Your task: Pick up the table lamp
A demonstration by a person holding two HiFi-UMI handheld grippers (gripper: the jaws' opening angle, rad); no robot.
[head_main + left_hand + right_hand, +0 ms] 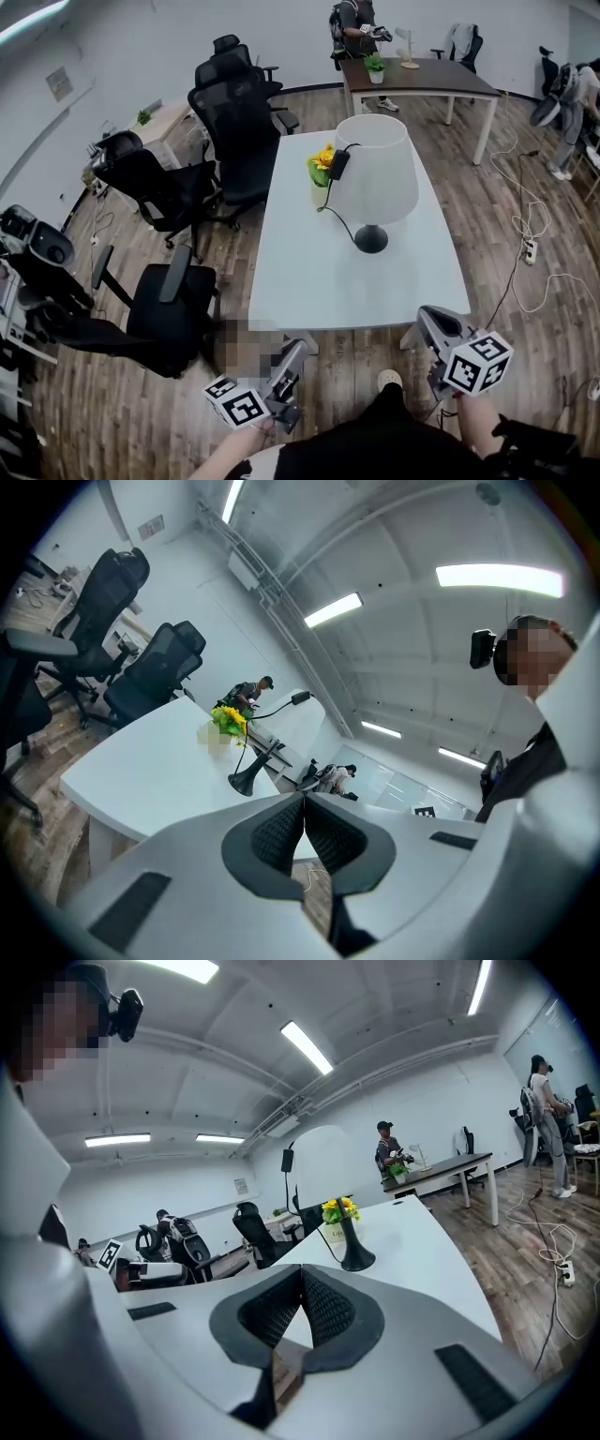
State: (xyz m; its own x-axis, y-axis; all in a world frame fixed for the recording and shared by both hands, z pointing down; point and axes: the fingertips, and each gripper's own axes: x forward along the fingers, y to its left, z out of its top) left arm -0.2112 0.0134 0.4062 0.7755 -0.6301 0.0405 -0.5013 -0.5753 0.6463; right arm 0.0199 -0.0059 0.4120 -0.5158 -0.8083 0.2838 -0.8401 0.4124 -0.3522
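Right gripper (427, 315) is sitting clenched w/ nothing in it; in the right gripper view (302, 1274) we're seeing the ribbed black pads pressed together. Left gripper (298, 346) is doing the same, jaws fully closed and empty (303, 799). We're holding both just short of the near edge of the white table (309, 281), well apart from the target.

We're looking at the table lamp (375, 173) straight ahead across the tabletop, on the far half and a bit right of centre. It's standing upright, so its long axis is running vertical. We're judging the right gripper as the nearer one, since the base (371, 239) is lying closer to its side; the left would be reaching diagonally.

Shape & material: the shade (323, 1152) is looking like a smooth white truncated cone, wide at the bottom, prob. fabric or plastic. The base is reading as a small black flared disc w/ a slim neck (356, 1258), prob. the only part narrow enough for these jaws. A black cord (338, 221) is trailing from the base up to a black block by the shade. A pot of yellow flowers (322, 169) is standing just beside the shade on its left.
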